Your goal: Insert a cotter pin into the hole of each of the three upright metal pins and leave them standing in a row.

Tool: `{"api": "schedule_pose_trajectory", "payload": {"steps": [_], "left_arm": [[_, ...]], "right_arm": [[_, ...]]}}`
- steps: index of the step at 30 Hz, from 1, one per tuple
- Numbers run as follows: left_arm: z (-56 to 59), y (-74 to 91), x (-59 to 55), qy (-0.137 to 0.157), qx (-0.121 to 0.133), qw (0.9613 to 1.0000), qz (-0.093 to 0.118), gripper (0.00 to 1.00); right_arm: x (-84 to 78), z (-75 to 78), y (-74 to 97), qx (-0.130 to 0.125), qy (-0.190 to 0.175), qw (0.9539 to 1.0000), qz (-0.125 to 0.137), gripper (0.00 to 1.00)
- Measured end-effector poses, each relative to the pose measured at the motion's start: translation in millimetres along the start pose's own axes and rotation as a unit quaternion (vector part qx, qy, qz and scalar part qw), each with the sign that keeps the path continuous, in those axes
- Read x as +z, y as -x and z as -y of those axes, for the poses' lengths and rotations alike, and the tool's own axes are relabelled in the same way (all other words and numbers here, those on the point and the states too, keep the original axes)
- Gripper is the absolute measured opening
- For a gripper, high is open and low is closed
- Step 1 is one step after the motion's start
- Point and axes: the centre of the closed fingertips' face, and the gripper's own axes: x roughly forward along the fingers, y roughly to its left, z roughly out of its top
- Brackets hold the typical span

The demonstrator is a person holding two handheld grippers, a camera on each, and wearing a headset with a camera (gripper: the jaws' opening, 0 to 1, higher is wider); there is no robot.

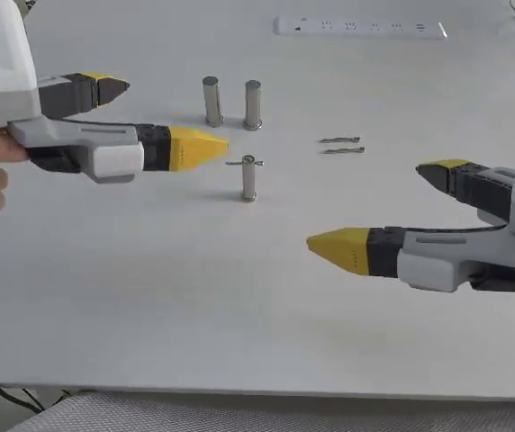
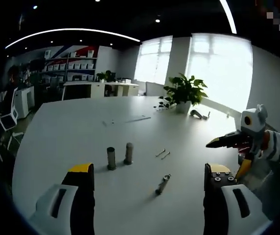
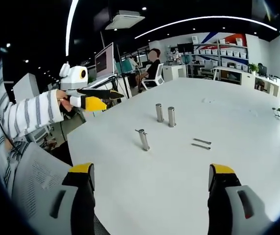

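Plant (image 2: 183,93) in left gripper view, power strip (image 1: 361,28) in head view, front pin (image 1: 249,180) cottered, two bare pins (image 1: 253,105), loose cotter pins (image 1: 340,140), left hand-held gripper (image 1: 176,115) and right hand-held gripper (image 1: 365,204) released.

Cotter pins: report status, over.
Both open, empty: left gripper, right gripper. One cotter pin through front metal pin; rear metal pins bare, upright. Two loose cotter pins on table. Nothing blocking.

Bright, even overhead light leaves only faint soft shadows on the matte white tabletop (image 1: 239,297) in the sharp head view, while both fisheye gripper views bend the room at their edges, with tall windows (image 2: 218,63) blown out to glare and curved ceiling light strips (image 2: 71,29) arcing across dim ceilings.
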Motion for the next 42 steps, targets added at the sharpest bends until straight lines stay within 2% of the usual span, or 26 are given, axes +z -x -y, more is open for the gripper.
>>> {"api": "schedule_pose_trajectory", "payload": {"steps": [2,8,12,13,14,15,17,18,20,24,26,27,34,39,42], "left_arm": [[0.3,-4.1,1.4,0.011,-0.011,0.9999,0.001,0.86],[-16.9,-28.9,-4.6,-0.003,0.000,0.9998,-0.017,0.83],[-29.9,-41.7,-13.4,-0.019,0.015,0.9984,-0.051,0.78],[-39.4,-44.2,-16.0,-0.041,0.033,0.9966,-0.064,0.76],[-43.9,-46.5,-17.0,-0.056,0.039,0.9952,-0.070,0.75],[-47.3,-49.7,-20.3,-0.064,0.041,0.9937,-0.083,0.74],[-50.0,-55.4,-23.3,-0.069,0.038,0.9925,-0.093,0.74],[-63.1,-60.8,-25.1,-0.075,0.034,0.9912,-0.104,0.74],[-67.3,-65.4,-30.5,-0.089,0.037,0.9879,-0.122,0.74],[-71.1,-74.5,-29.1,-0.091,0.041,0.9873,-0.124,0.71],[-83.7,-77.3,-25.7,-0.113,0.071,0.9832,-0.125,0.68],[-86.0,-80.1,-26.4,-0.109,0.073,0.9833,-0.126,0.67],[-94.6,-90.5,-27.2,-0.106,0.081,0.9812,-0.140,0.60],[-102.5,-101.4,-34.2,-0.109,0.078,0.9797,-0.149,0.55],[-108.2,-108.1,-36.3,-0.112,0.080,0.9786,-0.153,0.53]], "right_arm": [[2.0,2.7,1.6,-0.012,0.010,0.9999,0.003,0.94],[2.8,4.0,2.8,-0.019,0.012,0.9997,0.003,0.91],[-3.4,7.6,1.0,-0.025,0.002,0.9997,-0.003,0.91],[-4.6,8.3,1.0,-0.025,-0.003,0.9997,-0.002,0.91],[-5.6,8.6,0.9,-0.025,-0.006,0.9997,-0.002,0.91],[-8.0,8.5,0.4,-0.024,-0.009,0.9997,-0.005,0.90],[-10.5,9.0,0.0,-0.025,-0.012,0.9996,-0.008,0.90],[-11.6,8.8,-0.1,-0.025,-0.013,0.9996,-0.010,0.90],[-12.2,8.0,-0.7,-0.024,-0.014,0.9995,-0.011,0.90],[-13.0,8.2,-2.4,-0.022,-0.015,0.9996,-0.013,0.90],[-13.7,8.0,-3.3,-0.021,-0.015,0.9996,-0.014,0.91],[-13.9,7.6,-3.8,-0.021,-0.011,0.9996,-0.016,0.91],[-16.7,8.0,-6.1,-0.019,-0.003,0.9995,-0.024,0.91],[-18.2,5.4,-9.0,-0.012,-0.001,0.9995,-0.028,0.91],[-20.1,6.2,-10.0,-0.016,0.006,0.9993,-0.034,0.91]]}}
